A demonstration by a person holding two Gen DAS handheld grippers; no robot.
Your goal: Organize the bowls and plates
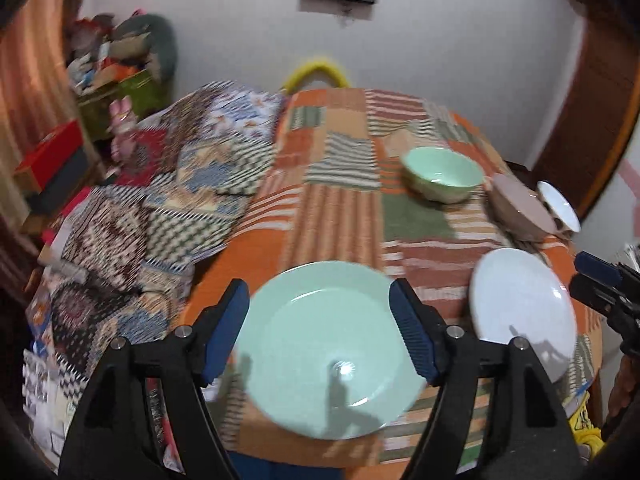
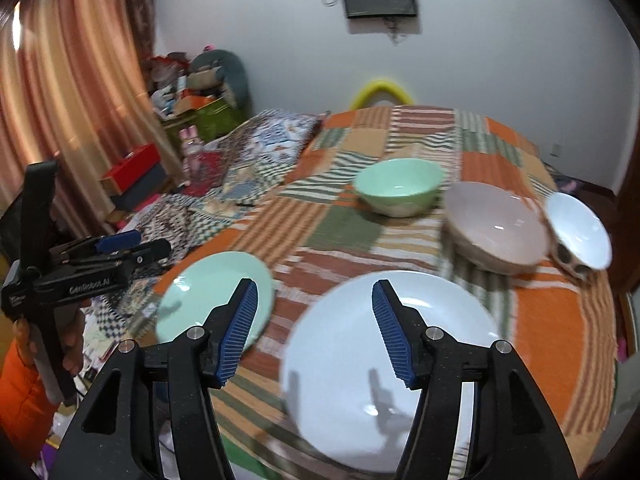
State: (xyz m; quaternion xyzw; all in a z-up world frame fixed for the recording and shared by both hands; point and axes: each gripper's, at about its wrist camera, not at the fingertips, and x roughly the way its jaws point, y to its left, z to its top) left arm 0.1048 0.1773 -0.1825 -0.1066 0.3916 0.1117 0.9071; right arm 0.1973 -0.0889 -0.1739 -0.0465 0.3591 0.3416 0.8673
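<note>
Both grippers hang over the patchwork cloth [image 2: 560,312], jaws apart and holding nothing: the left gripper [image 1: 320,328] above the green plate [image 1: 320,360], the right gripper [image 2: 316,328] above the white plate [image 2: 360,380]. Beyond the white plate sit a green bowl [image 2: 400,188], pink bowl [image 2: 496,228] and white bowl [image 2: 580,228].

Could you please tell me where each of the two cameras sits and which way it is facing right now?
Left wrist: rides the left claw, angled down over the green plate; its open blue fingers show, and the right claw at the right edge.
Right wrist: rides the right claw, above the white plate; the left claw and an orange sleeve show.
Shared: both plates, the green bowl, the patchwork cloth.
</note>
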